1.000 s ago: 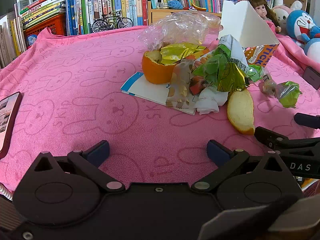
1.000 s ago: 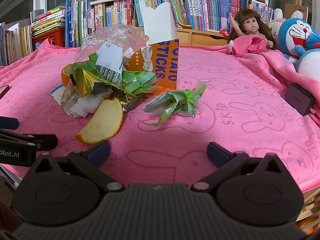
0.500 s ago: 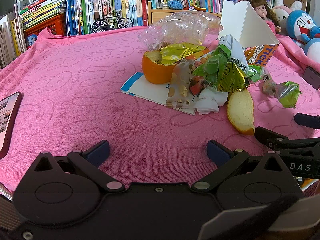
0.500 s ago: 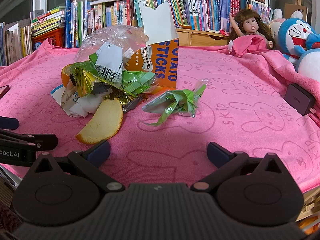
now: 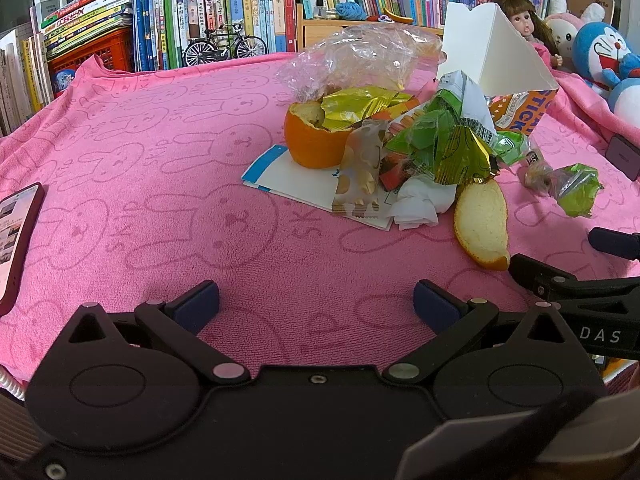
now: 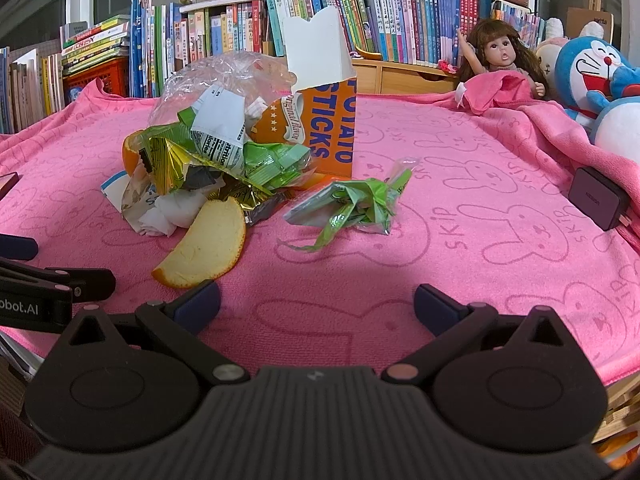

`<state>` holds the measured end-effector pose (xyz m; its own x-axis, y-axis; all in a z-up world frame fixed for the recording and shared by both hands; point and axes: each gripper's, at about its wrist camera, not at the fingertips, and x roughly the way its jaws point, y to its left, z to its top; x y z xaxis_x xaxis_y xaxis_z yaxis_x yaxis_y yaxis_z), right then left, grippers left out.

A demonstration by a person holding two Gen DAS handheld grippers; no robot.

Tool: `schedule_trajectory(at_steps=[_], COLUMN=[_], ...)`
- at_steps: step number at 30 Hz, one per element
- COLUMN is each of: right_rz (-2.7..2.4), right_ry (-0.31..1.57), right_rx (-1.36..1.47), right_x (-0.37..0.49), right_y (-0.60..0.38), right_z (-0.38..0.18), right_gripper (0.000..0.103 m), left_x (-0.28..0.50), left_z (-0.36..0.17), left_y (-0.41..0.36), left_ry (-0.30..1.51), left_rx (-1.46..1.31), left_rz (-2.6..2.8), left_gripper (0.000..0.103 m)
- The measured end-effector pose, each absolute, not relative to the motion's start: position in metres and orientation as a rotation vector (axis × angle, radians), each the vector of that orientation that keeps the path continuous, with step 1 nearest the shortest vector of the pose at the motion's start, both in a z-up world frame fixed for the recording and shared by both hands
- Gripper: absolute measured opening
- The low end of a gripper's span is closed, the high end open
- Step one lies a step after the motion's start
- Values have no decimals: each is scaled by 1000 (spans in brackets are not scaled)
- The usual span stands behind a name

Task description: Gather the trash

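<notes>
A heap of trash lies on the pink towel: crumpled green and gold wrappers point(image 5: 444, 148) point(image 6: 224, 160), an orange peel cup point(image 5: 310, 142), a clear plastic bag point(image 5: 360, 56) point(image 6: 224, 76), white tissue point(image 5: 420, 204) and an orange potato sticks box point(image 6: 324, 120) point(image 5: 520, 116). A loose peel slice point(image 5: 482, 224) point(image 6: 208, 248) rests at the heap's near side. A separate green wrapper point(image 6: 356, 208) point(image 5: 576, 188) lies to the right. My left gripper point(image 5: 316, 306) is open, low over the towel, well short of the heap. My right gripper point(image 6: 316, 306) is open too, its left finger close to the peel slice.
A phone point(image 5: 16, 240) lies at the towel's left edge. A dark charger block point(image 6: 598, 198) sits at the right. A doll point(image 6: 504, 60) and a blue plush toy point(image 6: 600, 80) lean at the back right. Bookshelves point(image 5: 240, 4) run along the rear.
</notes>
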<state>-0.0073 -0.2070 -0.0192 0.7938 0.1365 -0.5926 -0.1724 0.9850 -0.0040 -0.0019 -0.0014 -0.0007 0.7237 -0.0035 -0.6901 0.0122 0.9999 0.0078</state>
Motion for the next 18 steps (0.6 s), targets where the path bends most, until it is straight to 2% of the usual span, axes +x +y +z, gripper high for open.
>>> schedule_trajectory(at_steps=[18], right_rz=[168], right_ry=[547], right_rx=[43], right_x=[-15], right_y=[-226], right_z=[-14], right_gripper=[101], left_x=[3], left_z=[6], left_y=[2], left_ry=[767], left_rx=[6], left_rz=[-46], left_gripper=[103])
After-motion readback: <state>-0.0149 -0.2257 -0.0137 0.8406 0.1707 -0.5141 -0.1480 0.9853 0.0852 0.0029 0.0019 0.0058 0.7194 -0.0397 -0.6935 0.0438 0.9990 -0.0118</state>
